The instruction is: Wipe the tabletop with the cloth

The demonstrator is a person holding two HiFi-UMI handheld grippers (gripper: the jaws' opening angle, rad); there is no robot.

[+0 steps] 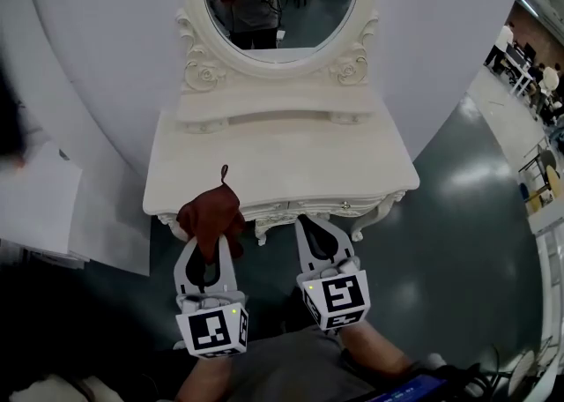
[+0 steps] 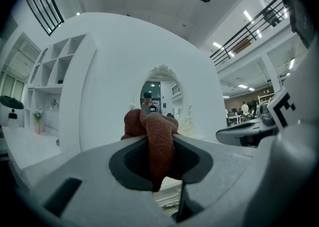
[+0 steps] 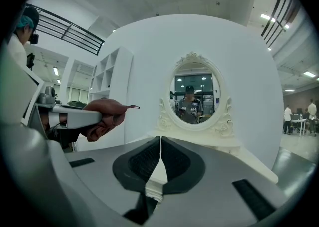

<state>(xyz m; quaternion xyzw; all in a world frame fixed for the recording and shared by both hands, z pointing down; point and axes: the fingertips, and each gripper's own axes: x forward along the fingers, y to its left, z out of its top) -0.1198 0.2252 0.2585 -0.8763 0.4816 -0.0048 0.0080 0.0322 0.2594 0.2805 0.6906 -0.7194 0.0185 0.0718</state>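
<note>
Head view: the left tool grips the bunched cloth at its tips, at the near edge of the surface, probably ready to start wiping. The right tool hangs alongside, spare.

Left gripper view: the cloth droops, pinched between the jaws.

Right gripper view: the jaws are pressed together and empty, with the cloth off to their left.
</note>
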